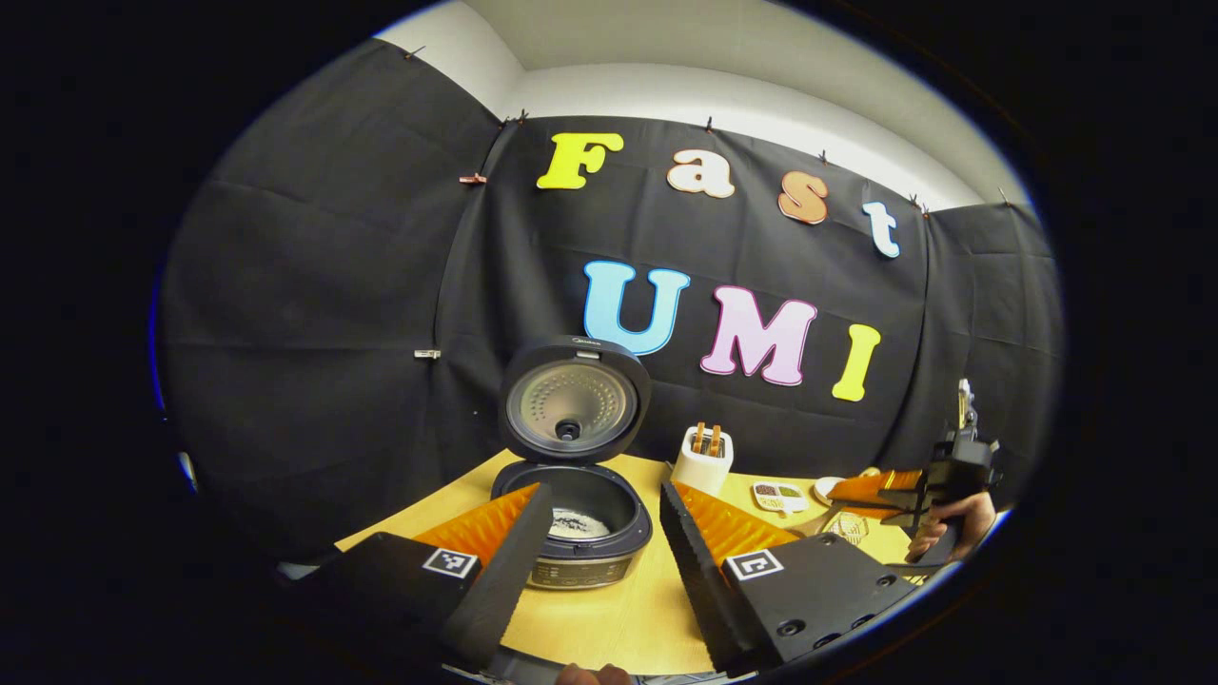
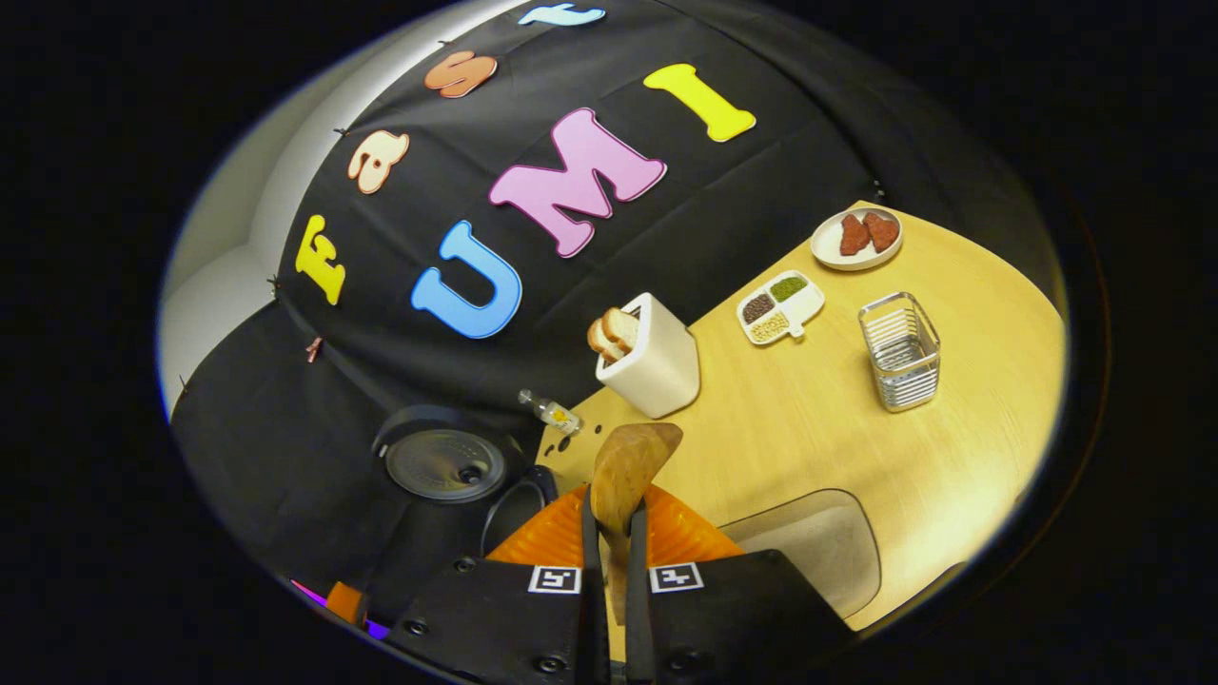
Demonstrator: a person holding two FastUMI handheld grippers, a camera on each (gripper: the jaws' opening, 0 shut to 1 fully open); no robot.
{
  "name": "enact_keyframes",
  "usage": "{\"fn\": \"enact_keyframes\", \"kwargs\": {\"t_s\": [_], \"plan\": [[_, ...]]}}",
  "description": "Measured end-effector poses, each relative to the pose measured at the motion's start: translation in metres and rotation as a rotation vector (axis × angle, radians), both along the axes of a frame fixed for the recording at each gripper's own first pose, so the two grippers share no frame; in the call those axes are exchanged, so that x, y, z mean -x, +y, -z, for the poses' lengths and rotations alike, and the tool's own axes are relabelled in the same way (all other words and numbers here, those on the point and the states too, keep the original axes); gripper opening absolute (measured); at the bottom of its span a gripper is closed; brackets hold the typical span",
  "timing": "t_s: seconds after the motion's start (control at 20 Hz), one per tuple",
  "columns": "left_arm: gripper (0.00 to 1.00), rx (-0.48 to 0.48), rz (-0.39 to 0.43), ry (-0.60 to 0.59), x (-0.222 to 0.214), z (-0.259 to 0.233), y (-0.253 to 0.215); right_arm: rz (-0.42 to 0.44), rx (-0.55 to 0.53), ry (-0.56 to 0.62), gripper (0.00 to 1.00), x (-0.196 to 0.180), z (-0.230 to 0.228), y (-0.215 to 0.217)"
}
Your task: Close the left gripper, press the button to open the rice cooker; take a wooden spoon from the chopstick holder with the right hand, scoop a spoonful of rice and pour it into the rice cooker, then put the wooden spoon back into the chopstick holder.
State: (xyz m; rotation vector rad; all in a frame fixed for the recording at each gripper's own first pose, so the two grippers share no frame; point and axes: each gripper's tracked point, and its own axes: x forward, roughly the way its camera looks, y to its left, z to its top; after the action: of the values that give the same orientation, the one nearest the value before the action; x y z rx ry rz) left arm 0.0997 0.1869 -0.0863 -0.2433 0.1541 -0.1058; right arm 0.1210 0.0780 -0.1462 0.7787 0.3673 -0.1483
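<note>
**Spoon clamped, cooker open**

My right gripper (image 2: 609,533) has its jaws clamped on the wooden spoon (image 2: 628,466), handle running back between them, bowl pointing forward above the desk (image 2: 809,428). My left gripper (image 1: 595,533) jaws stand apart before the open rice cooker (image 1: 576,518).

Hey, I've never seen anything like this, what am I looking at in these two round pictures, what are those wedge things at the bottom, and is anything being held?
No robot here: a person holds a two-finger tool in each hand, and a fisheye camera rides on each. The wedges are each tool's own fingers.

The left gripper view looks past the left tool, fingers apart and holding nothing, at an open rice cooker with some rice inside. Far right in that view are the right tool and the hand holding it.

The right gripper view looks along the right tool, shut on a wooden spoon. On the wooden table beyond are a white toaster with bread, a divided dish of grains, a plate of food and a wire holder.
</note>
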Motion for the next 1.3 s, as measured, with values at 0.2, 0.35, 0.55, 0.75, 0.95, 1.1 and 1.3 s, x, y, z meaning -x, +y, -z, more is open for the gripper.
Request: {"fn": "enact_keyframes", "kwargs": {"t_s": [0.2, 0.35, 0.55, 0.75, 0.95, 1.1, 1.3], "plan": [[0.8, 0.003, -0.028, -0.005, 0.005, 0.001, 0.017, -0.064, -0.044, -0.064, 0.12, -0.047, -0.036, 0.053], [0.8, 0.008, -0.048, -0.004, 0.008, 0.005, 0.028, -0.12, -0.025, -0.087, 0.11, -0.089, -0.042, 0.097], [0.8, 0.023, -0.077, 0.002, 0.01, 0.01, 0.047, -0.178, 0.045, -0.08, 0.11, -0.14, -0.022, 0.15], [0.8, 0.032, -0.097, 0.005, 0.013, 0.012, 0.06, -0.239, 0.201, -0.039, 0.11, -0.174, 0.013, 0.192], [0.8, 0.028, -0.097, -0.001, 0.012, 0.011, 0.065, -0.382, 0.472, -0.046, 0.12, -0.182, 0.029, 0.236], [0.8, 0.03, -0.096, -0.009, 0.009, 0.009, 0.065, -0.484, 0.685, -0.12, 0.11, -0.179, 0.023, 0.266], [0.8, 0.036, -0.099, -0.019, 0.006, 0.005, 0.068, -0.593, 0.898, -0.202, 0.11, -0.171, 0.017, 0.292]]}}
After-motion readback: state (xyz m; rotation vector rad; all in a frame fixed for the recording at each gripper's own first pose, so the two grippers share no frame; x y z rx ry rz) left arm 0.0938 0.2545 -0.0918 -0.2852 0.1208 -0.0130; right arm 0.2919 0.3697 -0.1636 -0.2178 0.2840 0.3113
